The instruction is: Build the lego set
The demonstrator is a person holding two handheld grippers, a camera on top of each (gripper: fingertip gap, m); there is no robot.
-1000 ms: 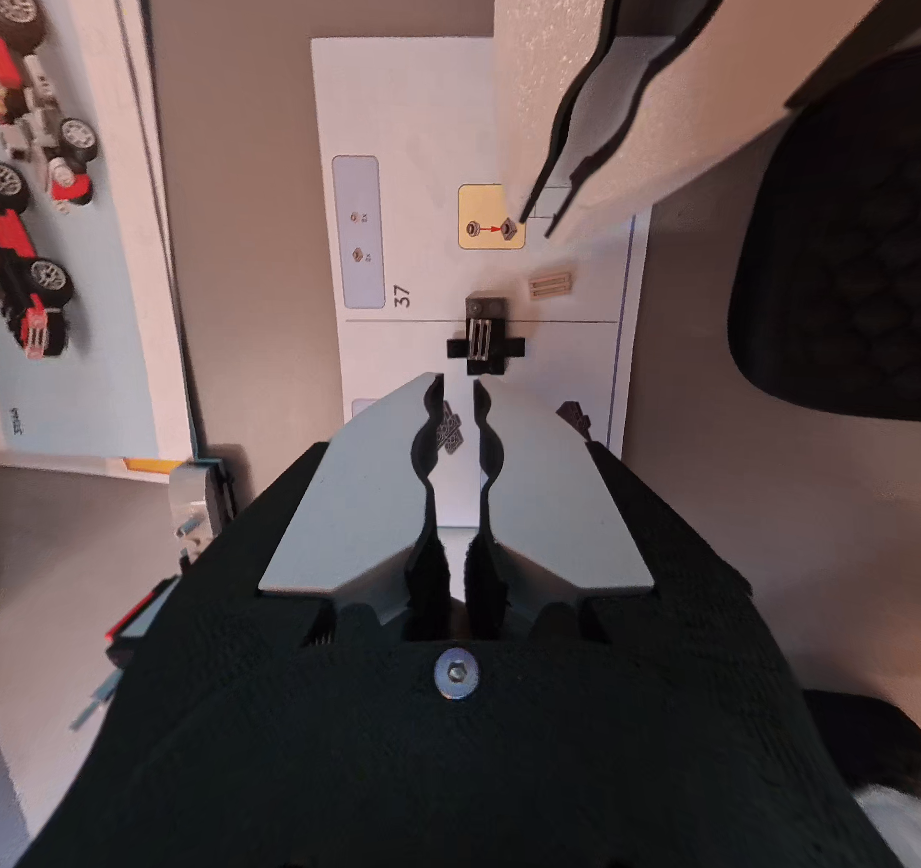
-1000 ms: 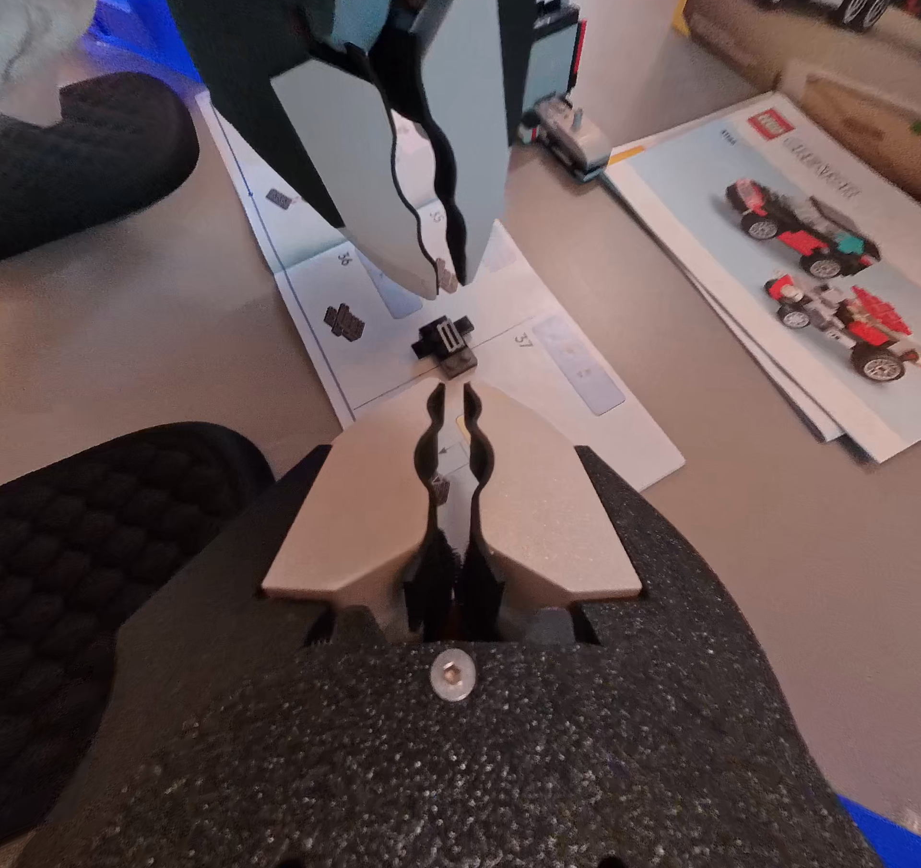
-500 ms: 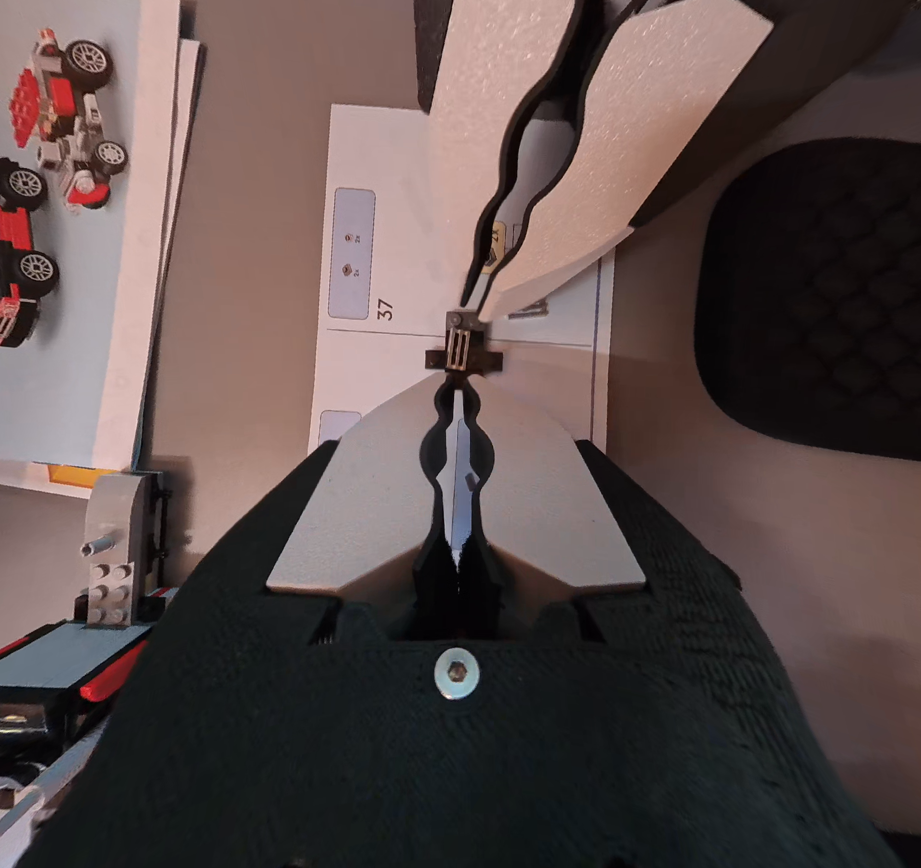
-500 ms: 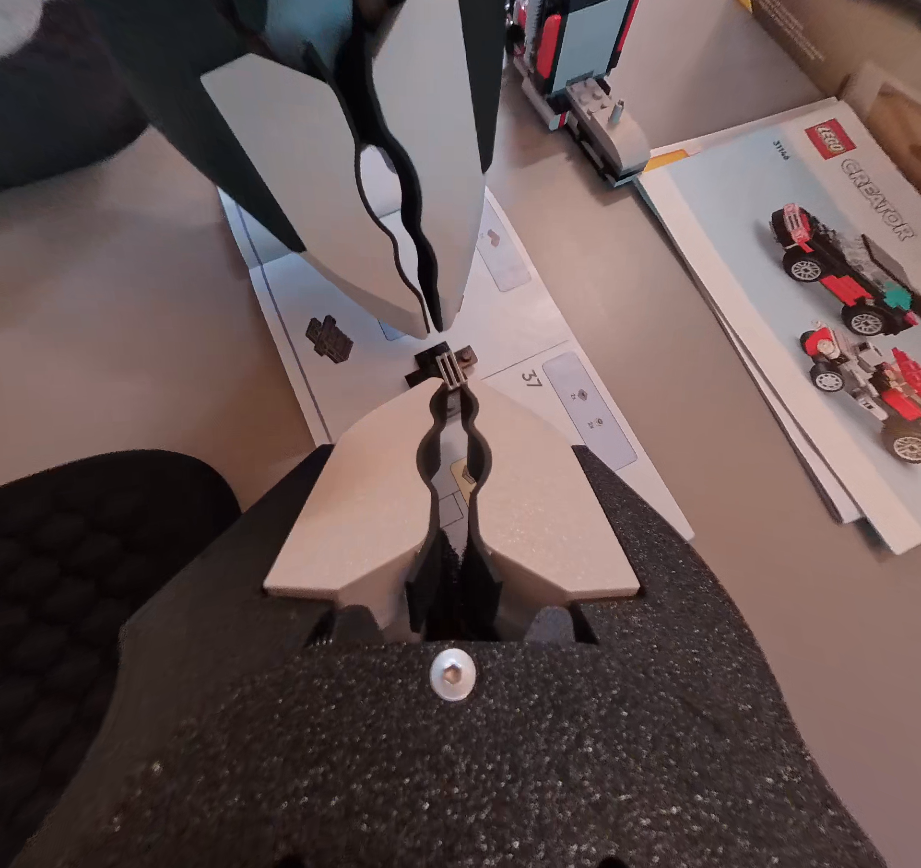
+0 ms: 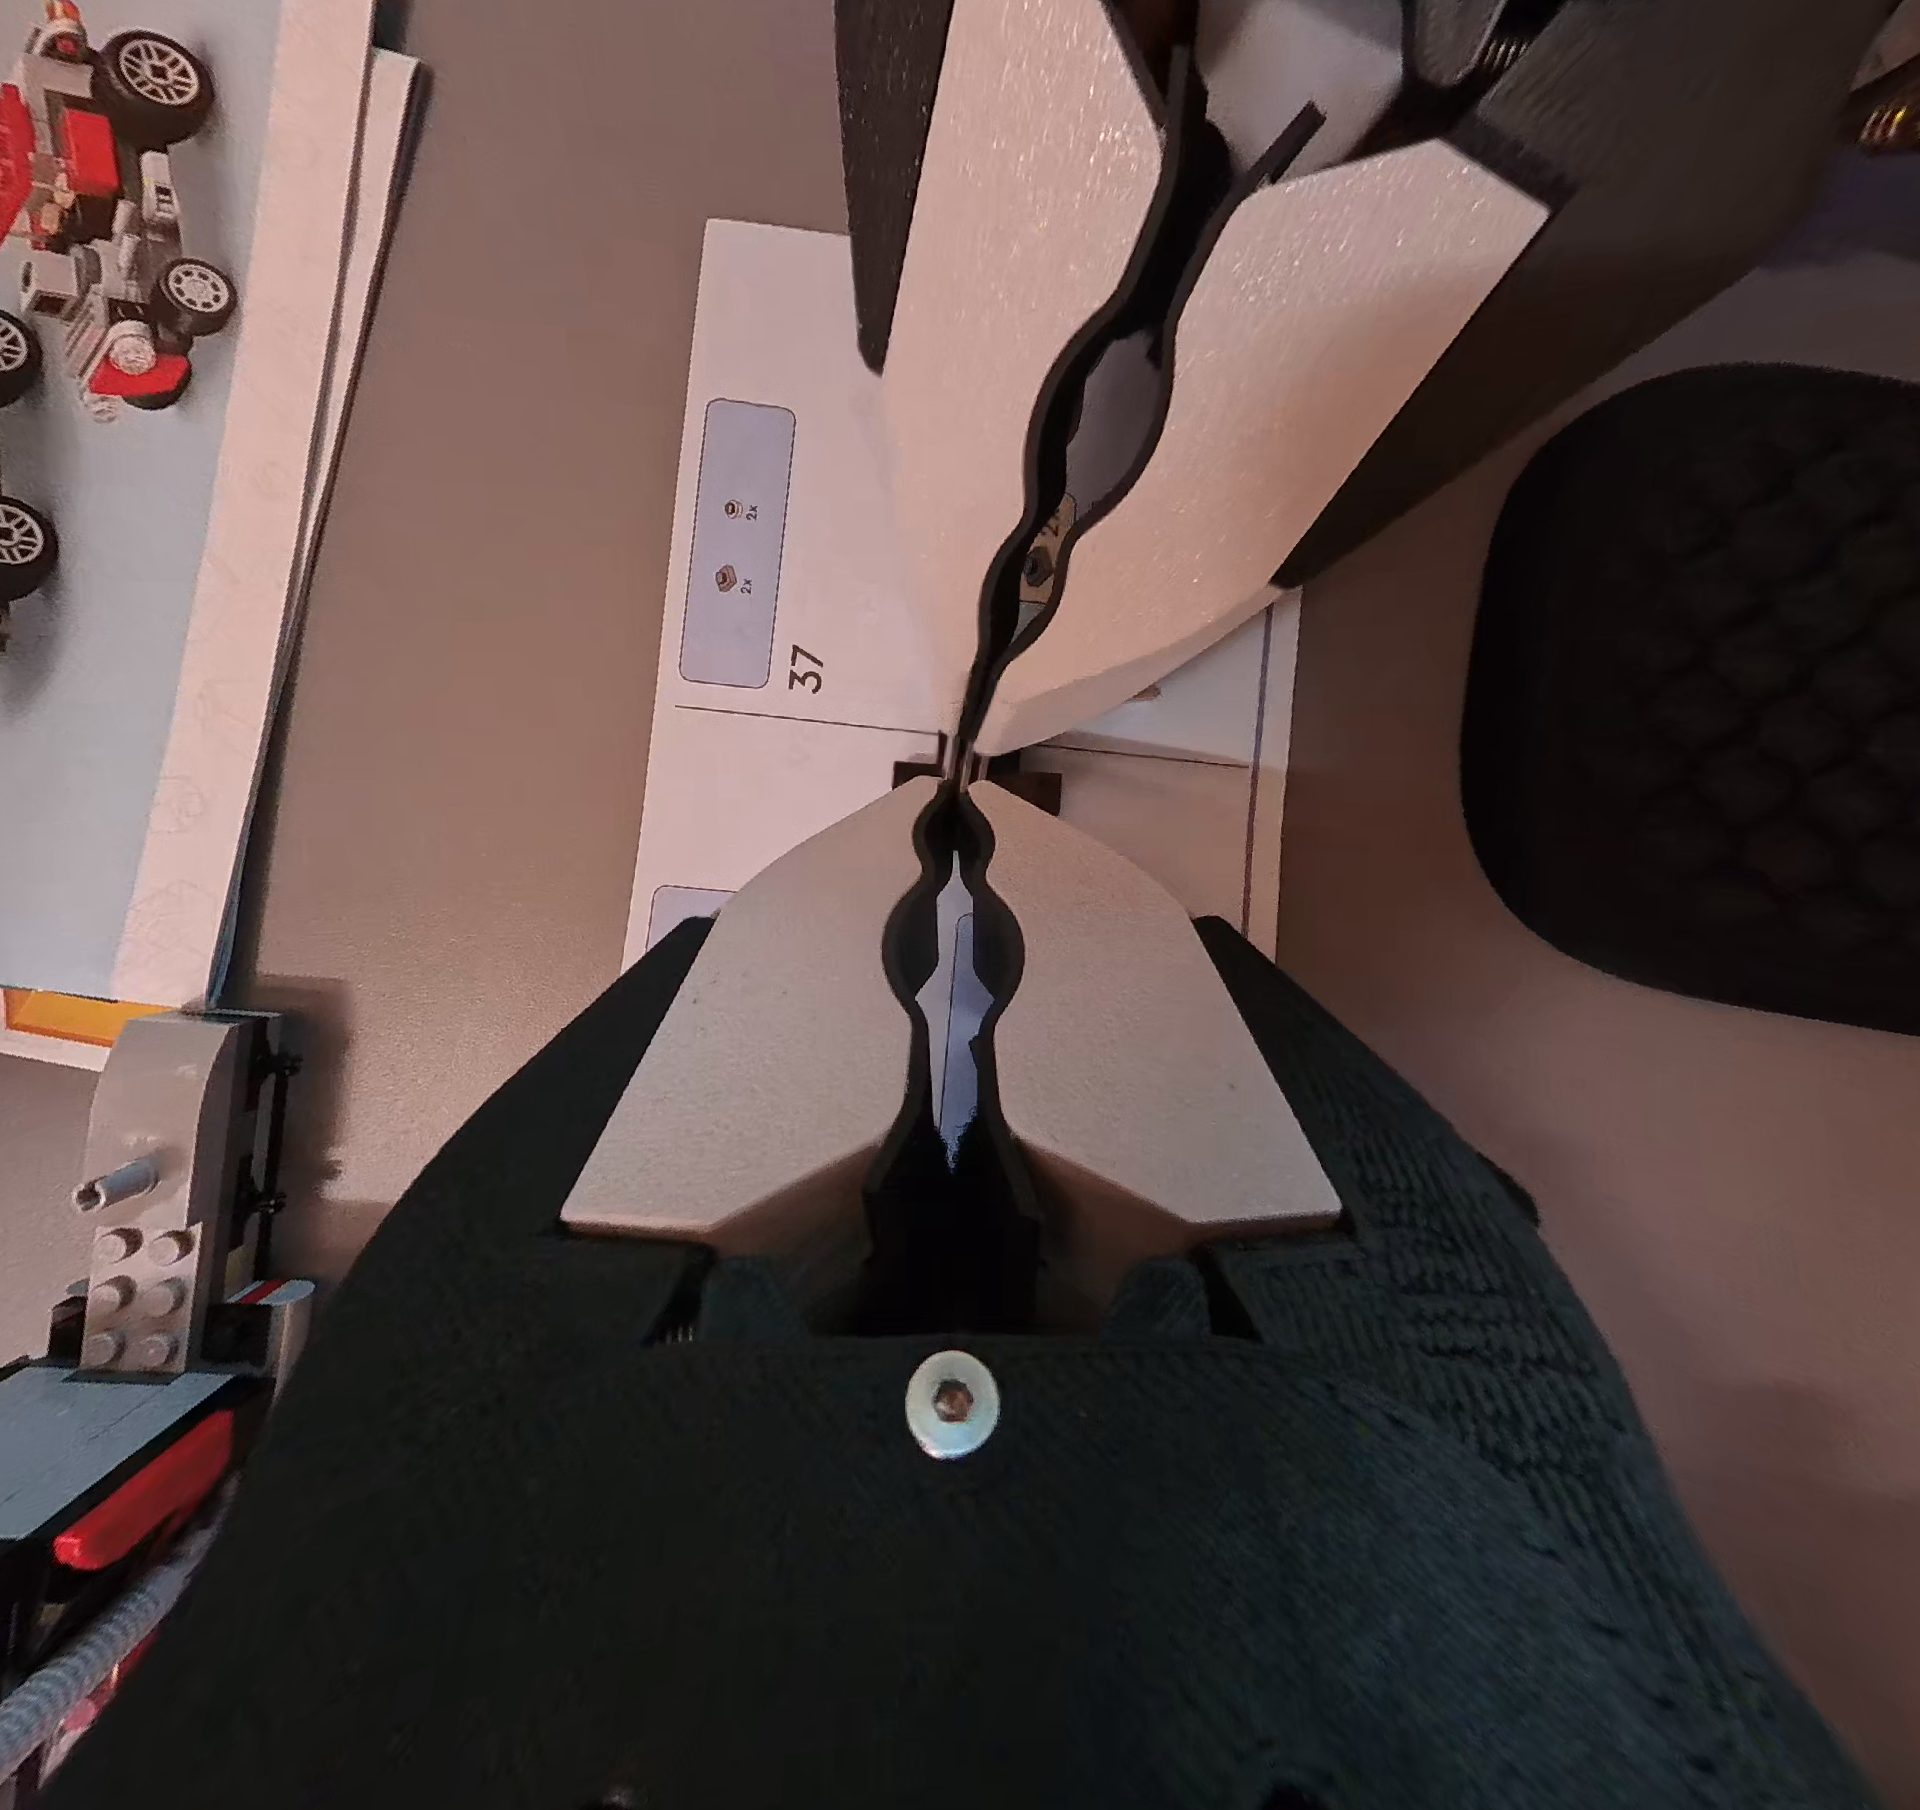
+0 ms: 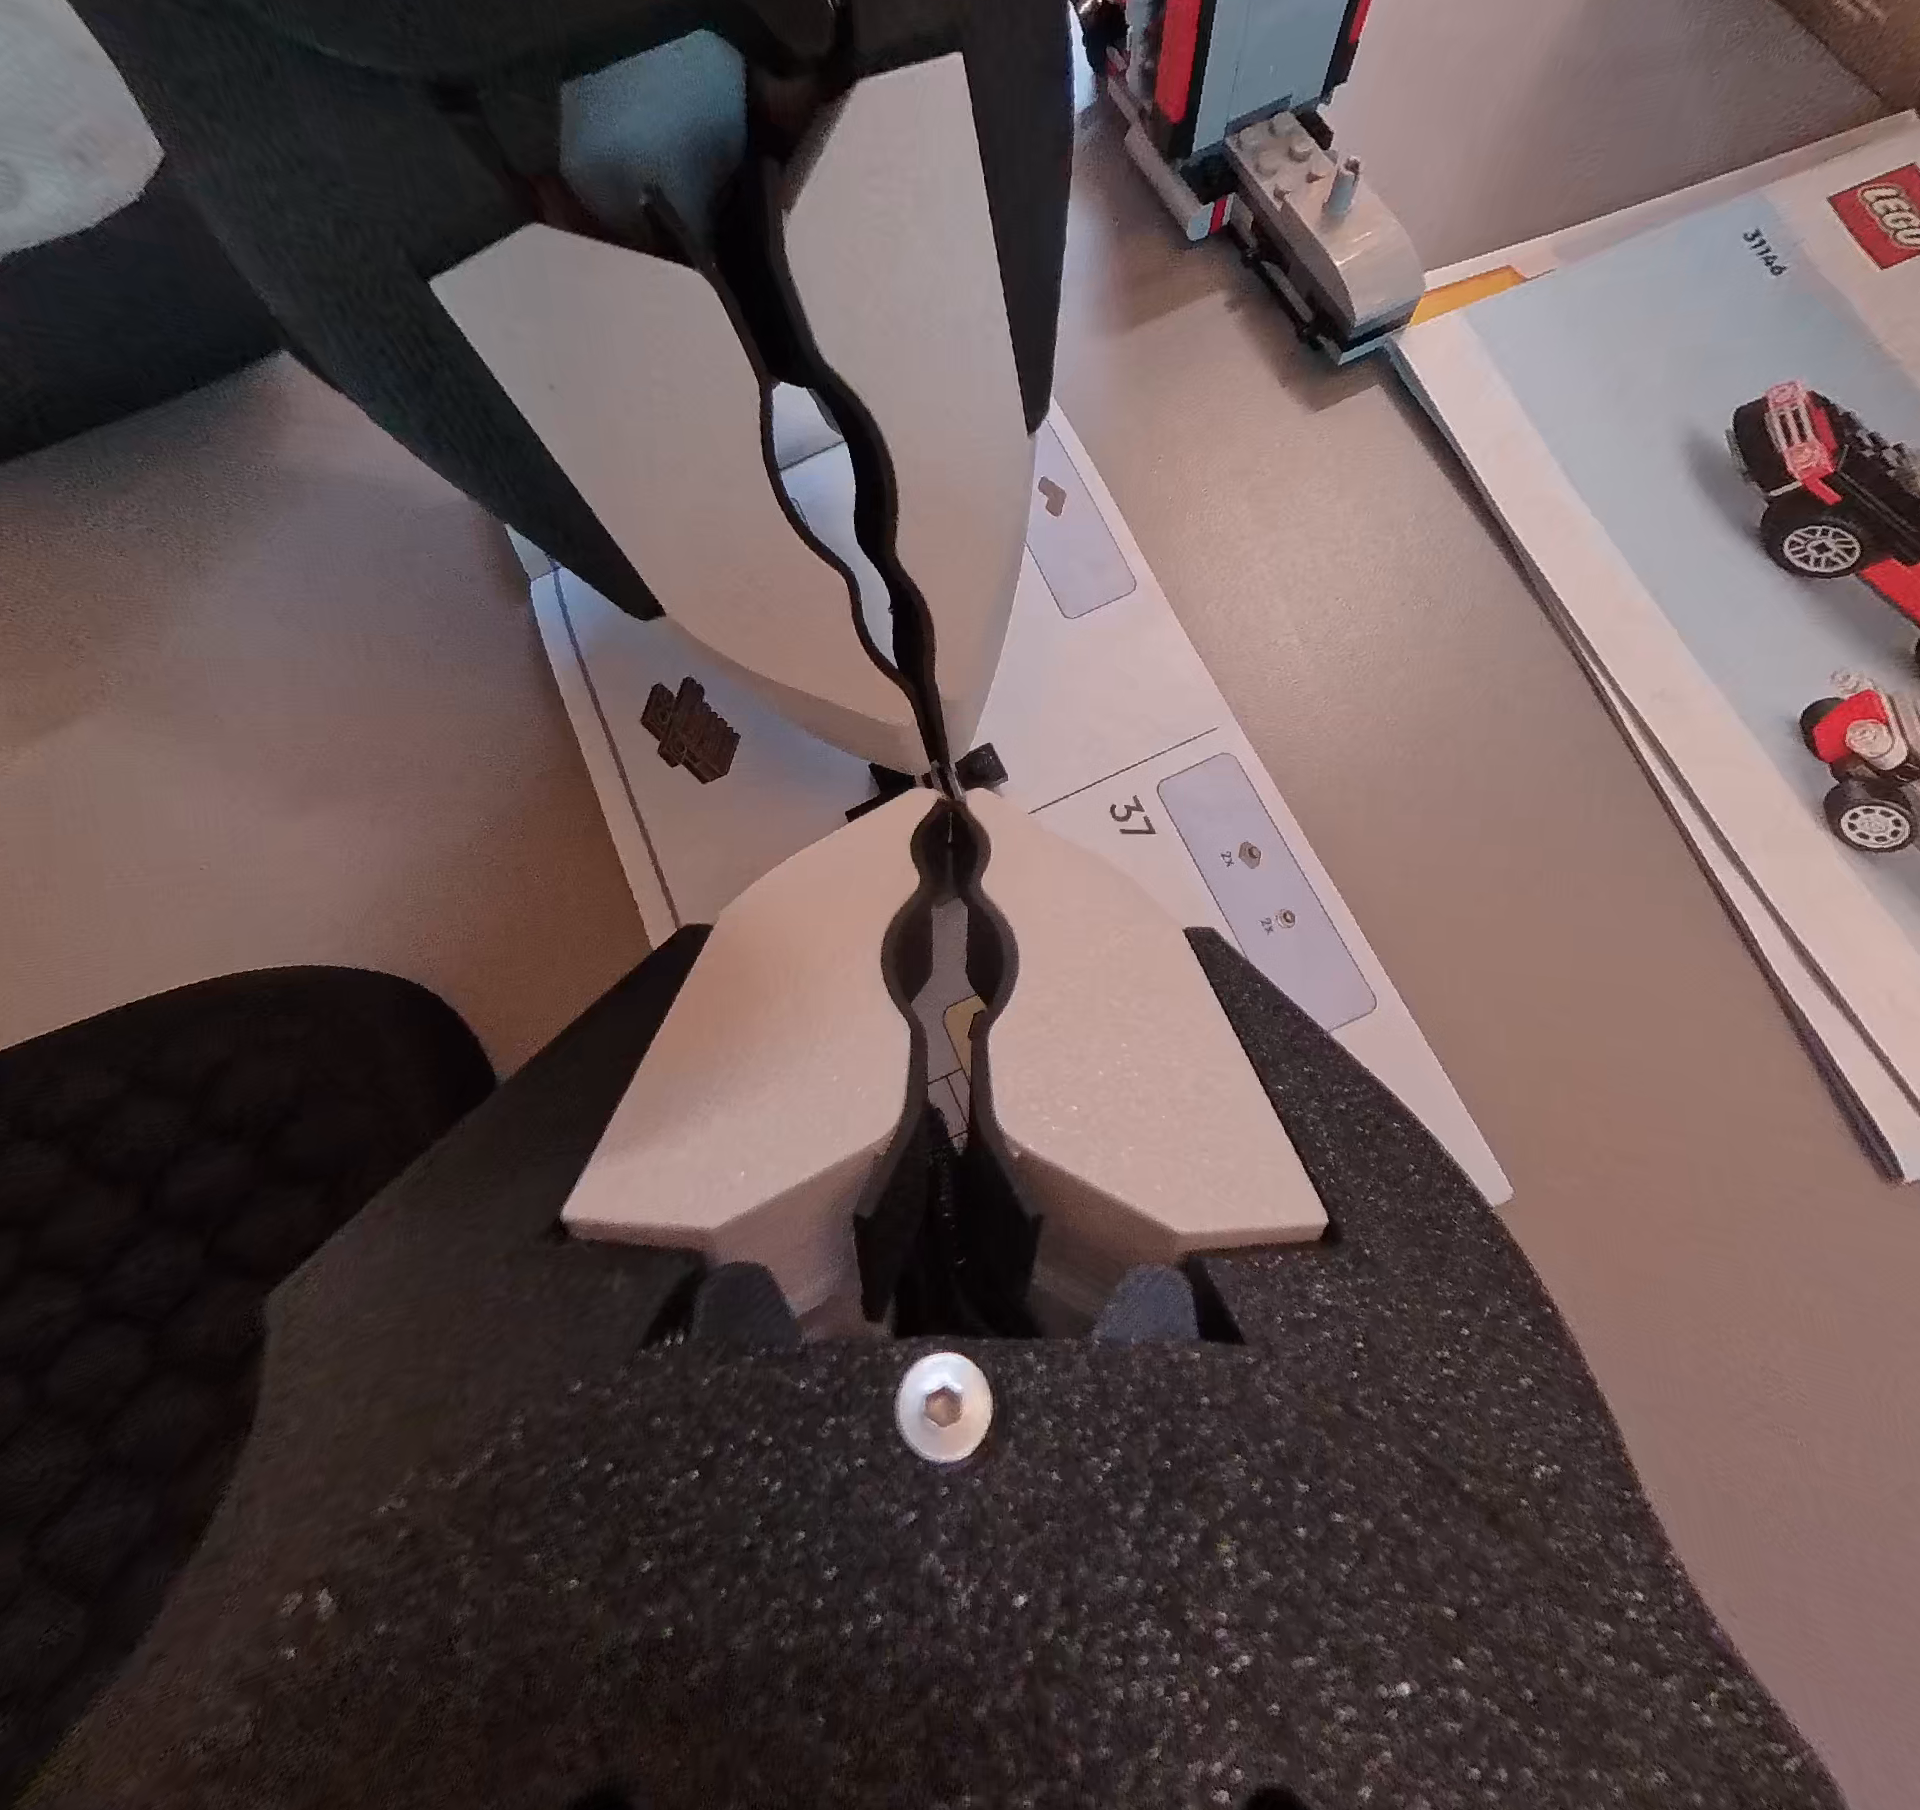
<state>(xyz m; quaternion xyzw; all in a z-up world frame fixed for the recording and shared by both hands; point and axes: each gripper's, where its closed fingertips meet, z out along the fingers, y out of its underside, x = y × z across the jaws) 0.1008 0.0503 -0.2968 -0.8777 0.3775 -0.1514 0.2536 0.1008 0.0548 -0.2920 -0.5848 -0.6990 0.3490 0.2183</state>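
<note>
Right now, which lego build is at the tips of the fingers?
The small black assembly on the instruction sheet; the grey-and-red vehicle stands away beside the booklets.

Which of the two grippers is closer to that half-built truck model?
Left gripper: the truck model sits right beside its body. The right gripper faces it from across the instruction sheet.

**Small black brick assembly at mid-frame, half-built truck at the edge**

A small black lego assembly with side tabs [image 5: 1039, 784] lies on the open white instruction page [image 5: 790, 804] at the centre of both views, mostly hidden; a black tab [image 6: 982, 768] shows in the right wrist view. A partly built grey, black and red lego truck [image 6: 1247, 87] stands at the upper right there, lower left [image 5: 145, 1324] in the left wrist view. Closed booklets picturing red cars [image 6: 1704, 617] lie flat at the right edge.
</note>
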